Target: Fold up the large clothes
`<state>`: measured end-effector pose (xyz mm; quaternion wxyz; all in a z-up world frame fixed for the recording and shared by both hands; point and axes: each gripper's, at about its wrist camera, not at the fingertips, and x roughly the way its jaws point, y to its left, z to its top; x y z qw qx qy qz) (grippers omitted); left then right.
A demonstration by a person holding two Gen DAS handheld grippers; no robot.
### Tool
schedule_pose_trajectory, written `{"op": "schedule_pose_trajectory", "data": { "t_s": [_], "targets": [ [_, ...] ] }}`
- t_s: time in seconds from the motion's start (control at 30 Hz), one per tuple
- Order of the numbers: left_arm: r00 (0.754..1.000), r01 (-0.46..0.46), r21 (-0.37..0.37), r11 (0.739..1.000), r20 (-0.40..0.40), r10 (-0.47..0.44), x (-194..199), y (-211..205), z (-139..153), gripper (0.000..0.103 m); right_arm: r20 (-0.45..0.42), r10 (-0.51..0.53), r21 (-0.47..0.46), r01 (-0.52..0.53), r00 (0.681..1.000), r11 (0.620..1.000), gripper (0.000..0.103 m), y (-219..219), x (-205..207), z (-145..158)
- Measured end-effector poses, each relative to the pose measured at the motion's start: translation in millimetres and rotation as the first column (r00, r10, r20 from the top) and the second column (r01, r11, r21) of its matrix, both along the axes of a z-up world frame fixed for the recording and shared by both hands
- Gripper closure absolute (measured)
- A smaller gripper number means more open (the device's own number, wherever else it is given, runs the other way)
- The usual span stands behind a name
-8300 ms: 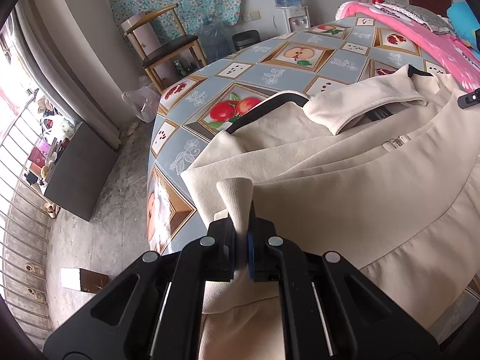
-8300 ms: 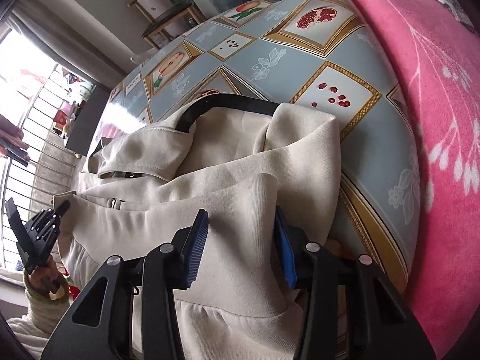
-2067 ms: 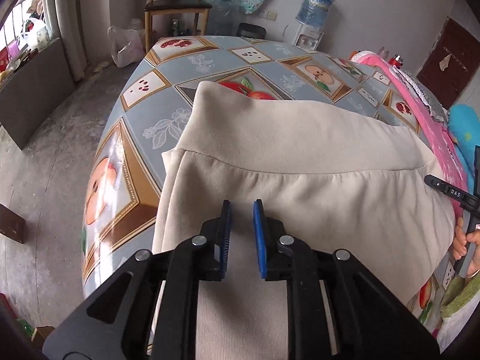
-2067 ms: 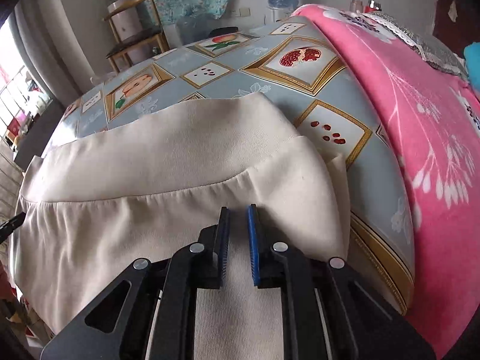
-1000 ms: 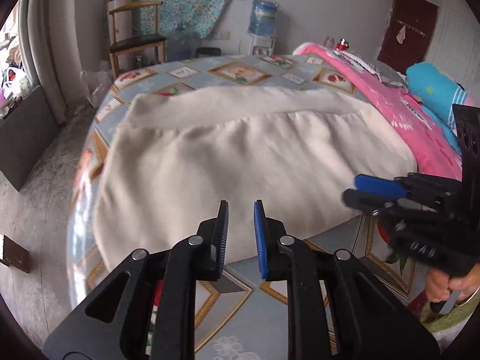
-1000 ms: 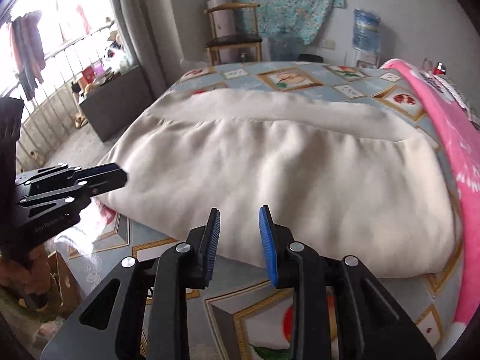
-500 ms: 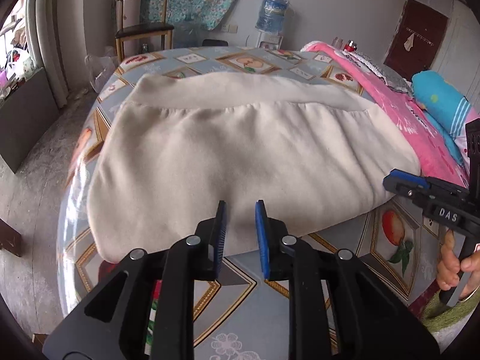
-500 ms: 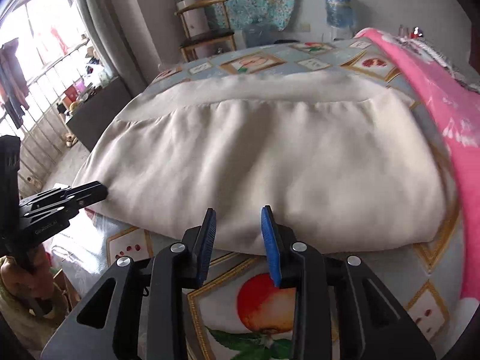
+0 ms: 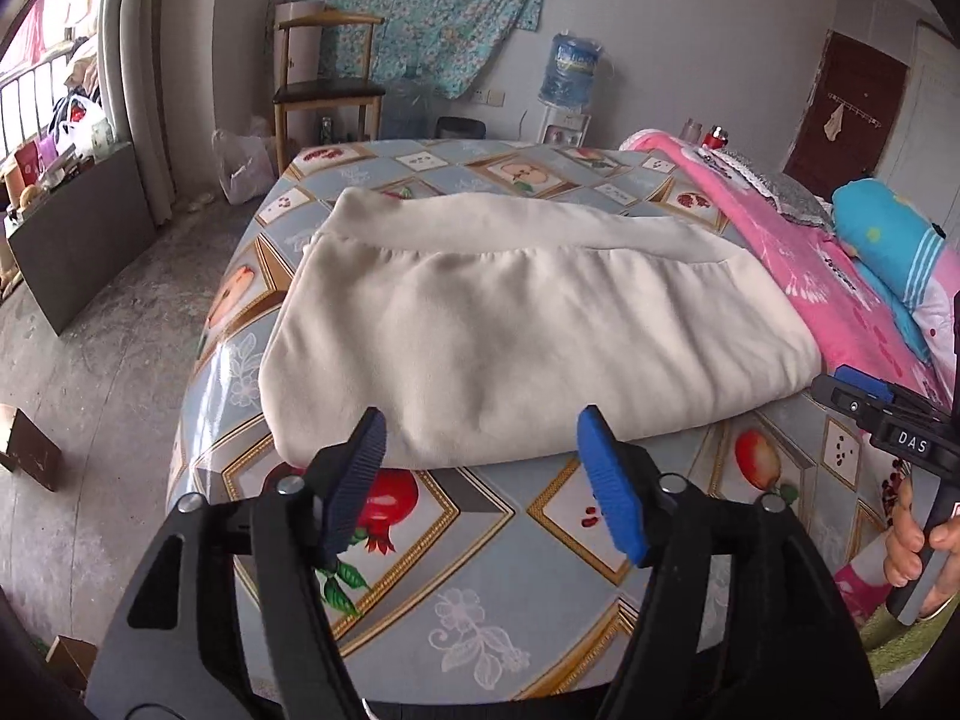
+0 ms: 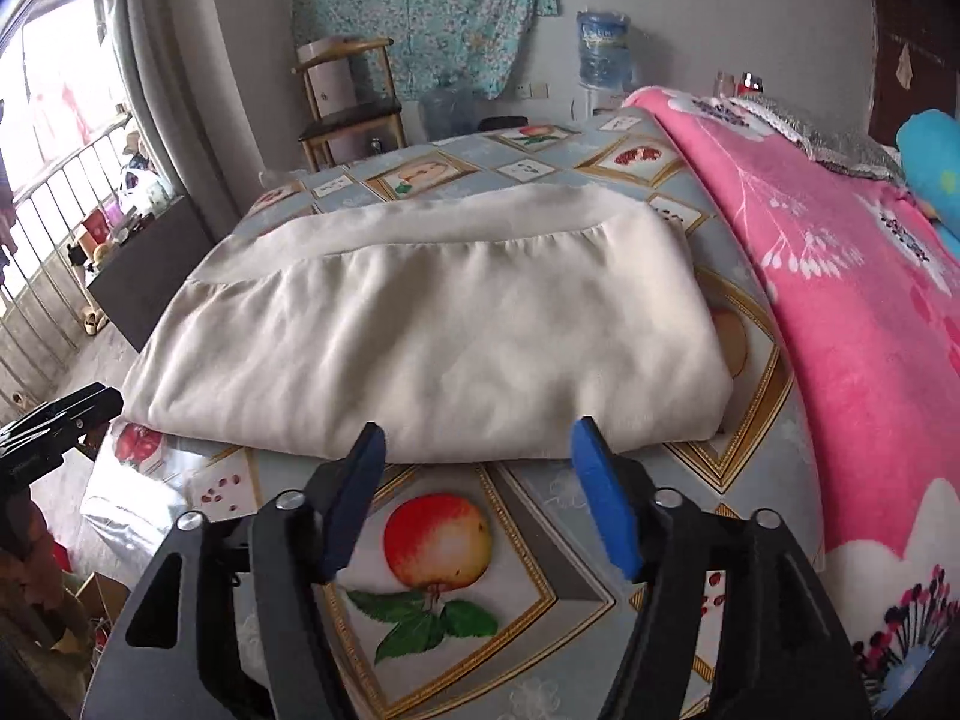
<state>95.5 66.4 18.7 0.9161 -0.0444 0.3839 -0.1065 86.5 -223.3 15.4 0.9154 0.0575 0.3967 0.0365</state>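
A wooden chair stands at eleven o'clock against the grey wall, under a hanging floral cloth. A water dispenser bottle sits at one o'clock, with a dark brown door farther right. Daylight comes through the railed window at nine o'clock, beside grey curtains. The floor is bare, stained concrete.

Right tongs spread wide, empty; folded cream garment lies on fruit-print tablecloth.
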Motion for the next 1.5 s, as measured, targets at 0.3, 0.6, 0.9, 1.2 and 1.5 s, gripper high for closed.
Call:
{"op": "schedule_pose_trajectory", "data": {
  "t_s": [0.3, 0.6, 0.9, 1.2, 1.5],
  "targets": [
    [0.994, -0.088, 0.056, 0.995, 0.078, 0.083, -49, -24, 40, 0.008, 0.058, 0.011, 0.029, -0.012, 0.998, 1.0, 0.012, 27, -52, 30],
    [0.99, -0.115, 0.121, 0.986, 0.098, 0.104, -59, -44, 52, 0.008, 0.108, -0.029, -0.051, 0.034, 0.994, 0.998, 0.006, 46, -64, 50],
    [0.98, -0.194, 0.169, 0.966, 0.073, 0.184, -55, -47, 45, 0.008, 0.126, -0.086, -0.123, 0.102, 0.988, 0.987, 0.006, 48, -67, 51],
    [0.987, -0.159, 0.209, 0.965, 0.018, 0.158, -48, -58, 30, 0.008, 0.14, -0.068, -0.204, 0.096, 0.988, 0.974, 0.006, 59, -63, 46],
    [0.981, -0.172, 0.205, 0.963, -0.056, 0.187, -41, -56, 18, 0.008, 0.124, -0.081, -0.239, 0.109, 0.989, 0.965, 0.006, 60, -56, 38]
  ]
}}
